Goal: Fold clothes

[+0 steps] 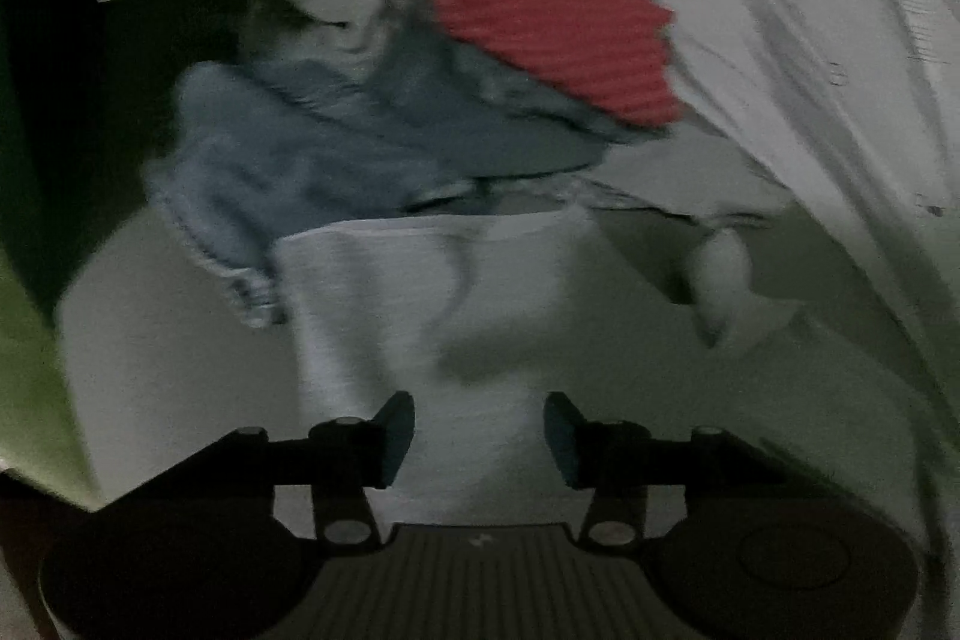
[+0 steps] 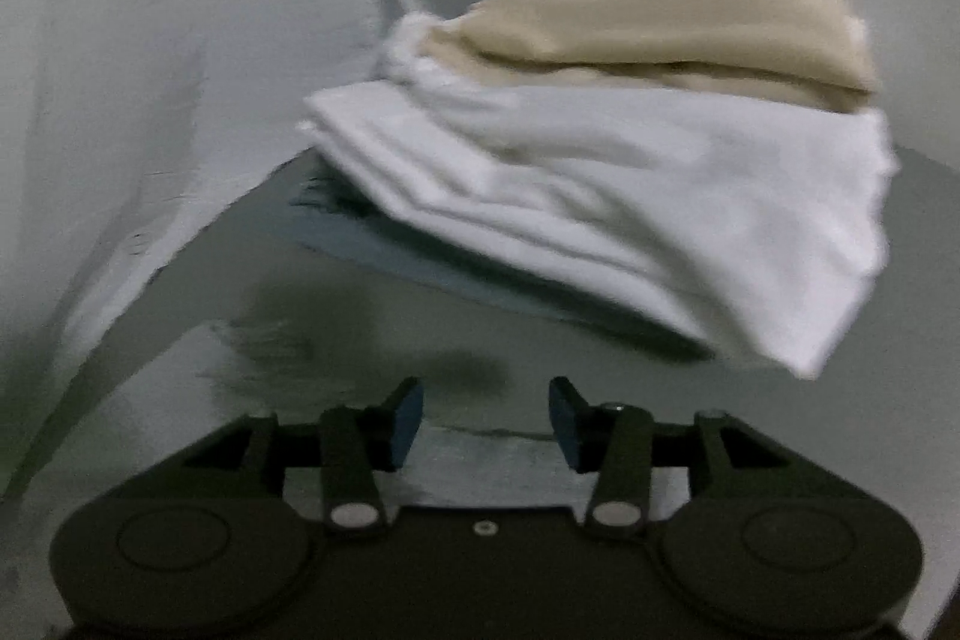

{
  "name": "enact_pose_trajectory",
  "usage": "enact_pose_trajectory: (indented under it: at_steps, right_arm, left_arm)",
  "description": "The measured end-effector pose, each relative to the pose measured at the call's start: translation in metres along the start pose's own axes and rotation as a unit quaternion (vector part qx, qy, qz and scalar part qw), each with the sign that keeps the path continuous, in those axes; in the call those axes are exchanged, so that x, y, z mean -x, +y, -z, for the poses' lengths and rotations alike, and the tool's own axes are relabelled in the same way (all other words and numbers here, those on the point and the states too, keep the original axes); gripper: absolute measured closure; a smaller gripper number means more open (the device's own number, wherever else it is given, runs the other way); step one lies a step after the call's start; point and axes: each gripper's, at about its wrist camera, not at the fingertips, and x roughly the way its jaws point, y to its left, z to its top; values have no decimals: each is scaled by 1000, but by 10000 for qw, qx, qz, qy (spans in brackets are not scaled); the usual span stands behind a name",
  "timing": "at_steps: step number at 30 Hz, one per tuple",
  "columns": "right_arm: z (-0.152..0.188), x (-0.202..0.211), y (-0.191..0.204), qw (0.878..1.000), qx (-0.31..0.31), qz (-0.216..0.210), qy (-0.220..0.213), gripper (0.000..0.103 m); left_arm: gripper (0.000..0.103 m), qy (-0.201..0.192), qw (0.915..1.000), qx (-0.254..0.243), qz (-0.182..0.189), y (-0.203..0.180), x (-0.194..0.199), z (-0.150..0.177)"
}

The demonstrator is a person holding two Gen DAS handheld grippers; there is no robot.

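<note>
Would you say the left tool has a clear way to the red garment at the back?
Probably not directly: the left tool is open over a white cloth, and the blue sweater lies between it and the red garment, which rests partly on the sweater.

Left gripper (image 1: 479, 439) and right gripper (image 2: 486, 421), jaws apart, empty.
</note>
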Motion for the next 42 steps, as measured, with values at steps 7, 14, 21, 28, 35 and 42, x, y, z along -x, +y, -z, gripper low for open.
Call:
enact_pose_trajectory:
  at_steps: [7,14,21,28,35,42]
  right_arm:
    - [-9,-35,45,9983,118,-475,301,54]
    - [-28,-73,83,9966,443,-560,416,49]
    - [-45,-126,105,9942,411,-626,773,45]
    - [-36,-147,140,9864,1217,-531,971,37]
    - [-4,-136,166,9623,2608,-426,642,55]
    - [-27,-108,164,9600,2755,-468,-191,86]
  left_arm:
    - [43,48,9980,-518,364,-58,-24,-15]
    - [37,132,9925,-1078,555,-110,-59,-35]
    - [31,275,9871,-1494,513,-142,-97,-53]
    - [31,478,9862,-1565,257,-152,-128,-60]
    - [32,564,9851,-1622,120,-152,-142,-52]
    - [98,119,9895,-1365,449,-152,-139,-58]
